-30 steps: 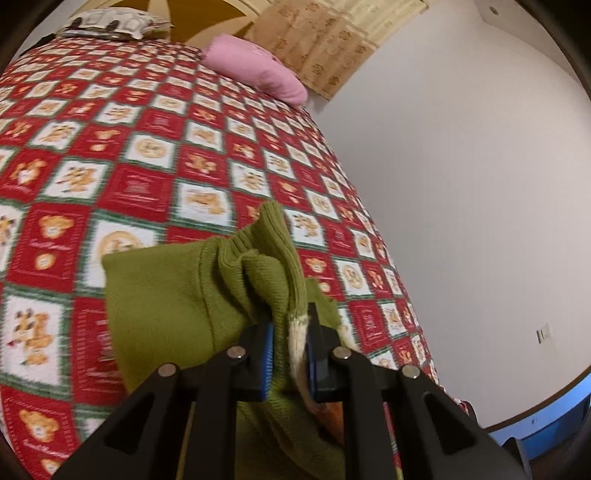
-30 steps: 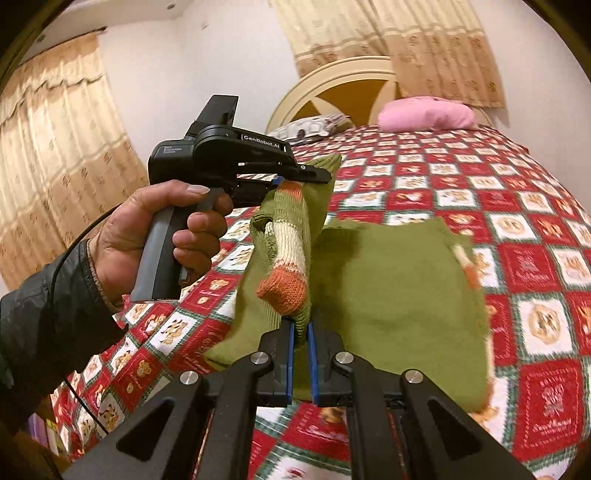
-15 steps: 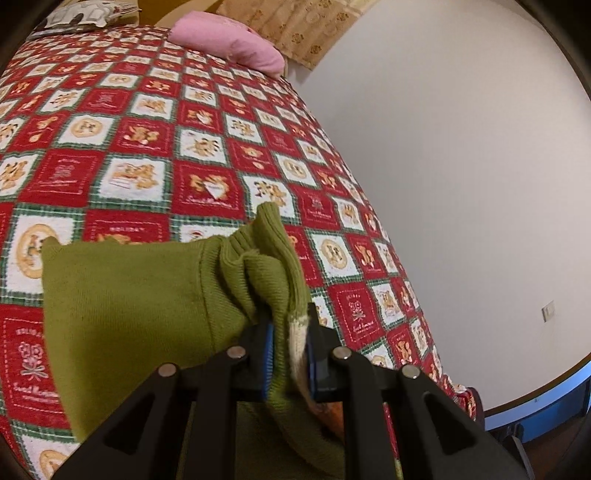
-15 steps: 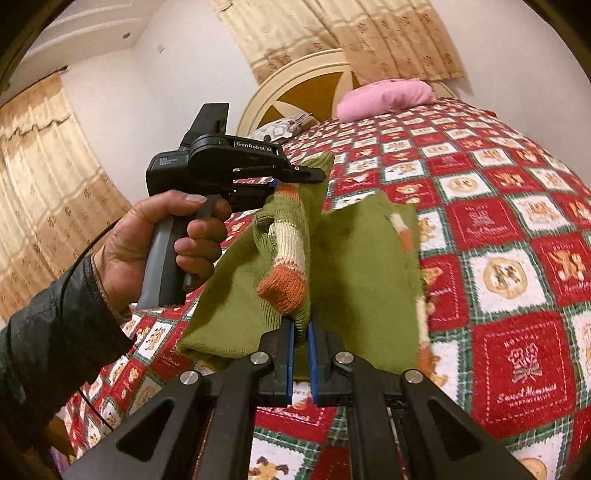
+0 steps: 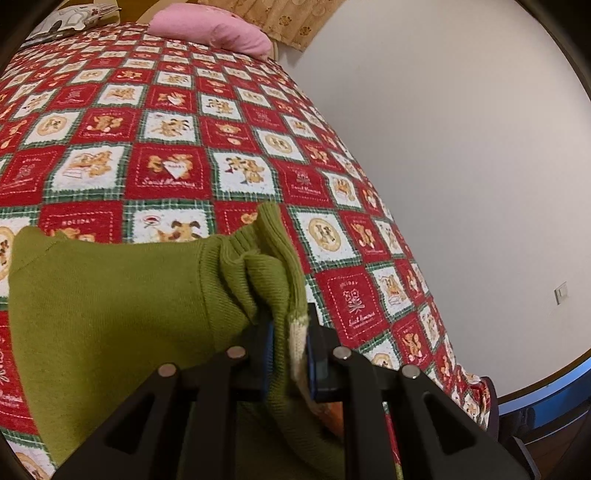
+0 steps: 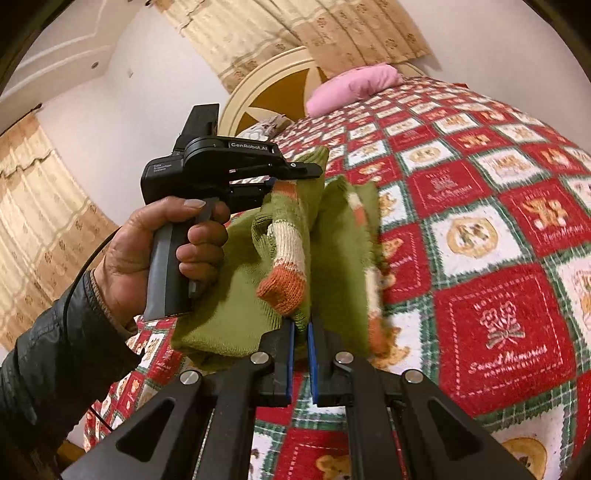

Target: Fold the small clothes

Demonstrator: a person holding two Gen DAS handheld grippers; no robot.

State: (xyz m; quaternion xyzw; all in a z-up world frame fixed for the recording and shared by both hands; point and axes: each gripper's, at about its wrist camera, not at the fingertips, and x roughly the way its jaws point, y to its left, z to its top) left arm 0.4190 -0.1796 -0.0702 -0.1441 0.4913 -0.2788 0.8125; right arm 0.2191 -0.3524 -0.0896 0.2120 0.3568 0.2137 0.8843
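Observation:
A small green knit sweater [image 5: 110, 295] with cream and orange striped cuffs hangs between both grippers above the bed. My left gripper [image 5: 288, 328] is shut on its ribbed edge. In the right wrist view the left gripper [image 6: 295, 173] pinches the sweater's top edge, held by a hand. My right gripper [image 6: 300, 328] is shut on the sweater [image 6: 340, 266] near the orange cuff [image 6: 282, 291]. The sweater's lower part trails onto the bedspread.
The bed carries a red, white and green teddy-bear quilt [image 5: 166, 122] that also shows in the right wrist view [image 6: 498, 221]. A pink pillow [image 5: 214, 31] lies at the headboard. A white wall [image 5: 461, 147] runs along the bed's right side.
Both grippers have moved together with the sweater toward the bed's right side and tilted. More of the sweater is lifted and folded on itself. Grips are unchanged.

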